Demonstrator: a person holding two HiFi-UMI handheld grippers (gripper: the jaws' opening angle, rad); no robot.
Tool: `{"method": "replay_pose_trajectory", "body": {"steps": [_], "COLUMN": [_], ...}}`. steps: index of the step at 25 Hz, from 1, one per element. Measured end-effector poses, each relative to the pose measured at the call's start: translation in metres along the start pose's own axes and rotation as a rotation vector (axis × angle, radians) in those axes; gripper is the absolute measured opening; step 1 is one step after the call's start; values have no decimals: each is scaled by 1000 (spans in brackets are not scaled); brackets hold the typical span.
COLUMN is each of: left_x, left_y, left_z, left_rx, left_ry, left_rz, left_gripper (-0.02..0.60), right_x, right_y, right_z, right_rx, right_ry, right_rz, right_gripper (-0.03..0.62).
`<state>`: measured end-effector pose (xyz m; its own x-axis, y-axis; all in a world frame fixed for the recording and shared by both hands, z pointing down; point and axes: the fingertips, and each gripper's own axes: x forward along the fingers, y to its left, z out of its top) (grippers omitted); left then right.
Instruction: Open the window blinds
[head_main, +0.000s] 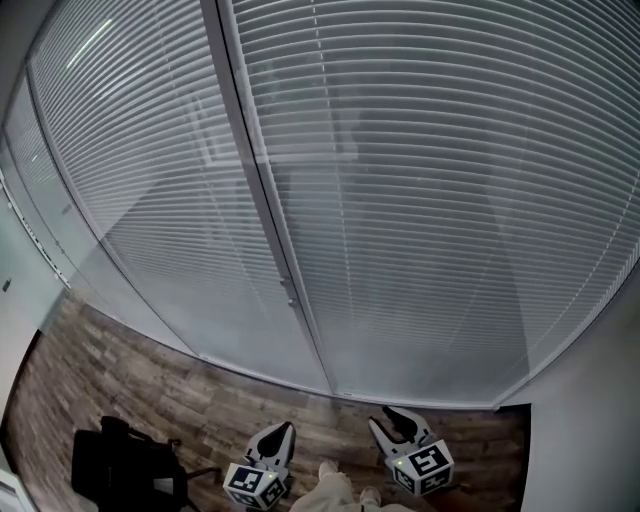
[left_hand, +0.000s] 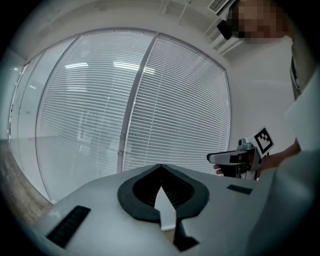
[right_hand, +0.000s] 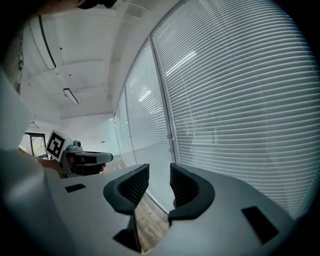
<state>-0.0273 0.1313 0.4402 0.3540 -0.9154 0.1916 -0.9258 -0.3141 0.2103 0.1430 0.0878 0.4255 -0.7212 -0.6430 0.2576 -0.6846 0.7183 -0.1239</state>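
Observation:
Closed white slatted blinds (head_main: 430, 200) cover the tall glass in front of me, with a second panel (head_main: 150, 180) left of a grey mullion (head_main: 262, 190). A small fitting (head_main: 289, 290) sits low on that mullion. My left gripper (head_main: 283, 428) hangs low near the floor with its jaws shut and empty; its tips meet in the left gripper view (left_hand: 160, 166). My right gripper (head_main: 388, 412) is beside it, its ribbed pads (right_hand: 182, 185) a narrow gap apart with nothing between them. Both grippers point at the blinds and stand well short of them.
A wood-plank floor (head_main: 150, 380) runs along the foot of the glass. A black bag or chair (head_main: 125, 465) stands at the lower left. A white wall (head_main: 590, 420) closes the right side. The person's legs and shoes (head_main: 340, 490) are between the grippers.

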Motion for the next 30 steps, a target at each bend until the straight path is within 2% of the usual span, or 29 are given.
{"method": "replay_pose_trajectory", "body": {"steps": [7, 11, 17, 19, 23, 30], "left_x": [32, 65, 82, 98, 139, 174], "left_y": [35, 63, 81, 98, 143, 174], "left_z": [4, -14, -16, -12, -13, -25], "left_rx": [-25, -15, -6, -4, 4, 12], "left_ry": [3, 26, 13, 9, 15, 38], "left_rz": [-23, -63, -131, -148, -159, -167], "left_gripper": [14, 14, 14, 14, 14, 14], "right_x": [35, 73, 96, 118, 176, 219], "right_y": [-7, -17, -19, -24, -42, -52], "right_z": [-1, -16, -23, -22, -24, -31], "right_rx": [14, 26, 36, 39, 50, 65], "right_ry": [9, 9, 7, 7, 9, -4], "right_rz": [-29, -57, -102, -110, -117, -133], "right_gripper": [121, 121, 121, 121, 121, 121]}}
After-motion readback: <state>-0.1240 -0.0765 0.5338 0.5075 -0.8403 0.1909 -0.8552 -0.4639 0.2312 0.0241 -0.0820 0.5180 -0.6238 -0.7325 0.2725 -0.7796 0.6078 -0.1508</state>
